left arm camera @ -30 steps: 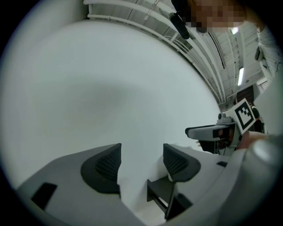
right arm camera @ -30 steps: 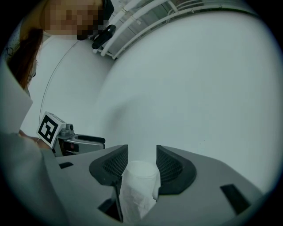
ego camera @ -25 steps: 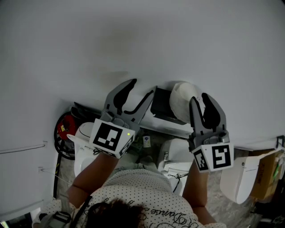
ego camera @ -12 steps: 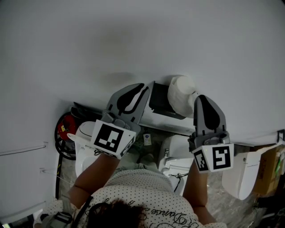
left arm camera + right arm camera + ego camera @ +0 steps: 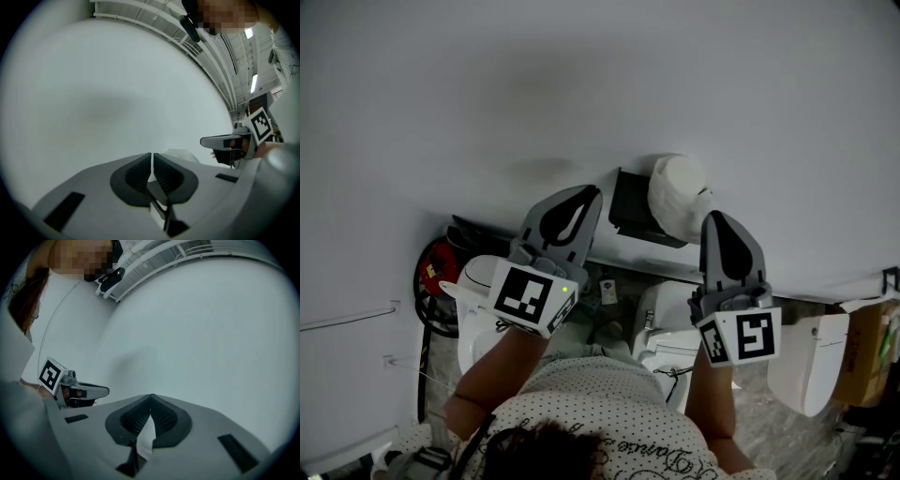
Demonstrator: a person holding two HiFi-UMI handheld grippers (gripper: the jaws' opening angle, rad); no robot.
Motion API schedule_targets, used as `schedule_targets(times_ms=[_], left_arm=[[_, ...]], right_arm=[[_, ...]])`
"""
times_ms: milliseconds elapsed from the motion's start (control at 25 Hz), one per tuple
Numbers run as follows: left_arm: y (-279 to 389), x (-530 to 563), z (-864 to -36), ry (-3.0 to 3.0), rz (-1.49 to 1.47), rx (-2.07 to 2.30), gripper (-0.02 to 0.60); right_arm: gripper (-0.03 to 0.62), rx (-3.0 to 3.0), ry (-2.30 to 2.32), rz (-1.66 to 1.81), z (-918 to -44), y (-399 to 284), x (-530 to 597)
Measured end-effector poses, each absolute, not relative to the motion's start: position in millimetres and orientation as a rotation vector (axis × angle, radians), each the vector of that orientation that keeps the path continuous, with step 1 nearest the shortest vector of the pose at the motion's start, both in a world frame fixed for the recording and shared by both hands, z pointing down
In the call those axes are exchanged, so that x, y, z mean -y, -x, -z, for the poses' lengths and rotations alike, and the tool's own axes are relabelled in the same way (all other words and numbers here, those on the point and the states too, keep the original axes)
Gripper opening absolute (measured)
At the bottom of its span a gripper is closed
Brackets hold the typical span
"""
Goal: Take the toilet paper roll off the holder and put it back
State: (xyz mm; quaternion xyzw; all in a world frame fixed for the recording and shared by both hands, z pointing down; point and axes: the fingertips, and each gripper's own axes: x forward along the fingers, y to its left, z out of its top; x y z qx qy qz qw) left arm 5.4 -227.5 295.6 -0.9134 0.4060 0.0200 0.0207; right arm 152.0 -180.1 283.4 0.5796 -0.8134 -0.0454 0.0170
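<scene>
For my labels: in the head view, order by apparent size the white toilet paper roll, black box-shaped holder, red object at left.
Largest: white toilet paper roll. Then black box-shaped holder and red object: alike, both partly hidden, so unranked.

Left gripper [image 5: 591, 193] and right gripper [image 5: 718, 218] side by side, pointing level; jaws just closed together, nothing between them

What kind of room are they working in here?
Likely a washroom, or a mock-up of one: a white toilet paper roll sits at a black wall-mounted holder, and white toilets stand on the floor below.
</scene>
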Motion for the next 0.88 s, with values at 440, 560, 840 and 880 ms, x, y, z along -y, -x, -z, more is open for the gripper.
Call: schedule_targets(times_ms=[440,560,840,880], left_arm=[[-1,225,-309,2.790,-0.040,-1.299,0.012],[-1,225,-313,2.788,-0.023,-1.301,0.011],[-3,223,-316,2.791,-0.019,-1.284,0.008],[-3,223,-316,2.791,-0.018,-1.285,0.008]], right_arm=[[0.012,2.526,-1.825,0.120,-302,-144,176],[0.012,2.507,-1.847,0.119,-306,-148,175],[0.011,2.495,-1.853,0.120,-309,-148,174],[0.012,2.495,-1.855,0.121,-308,-148,174]])
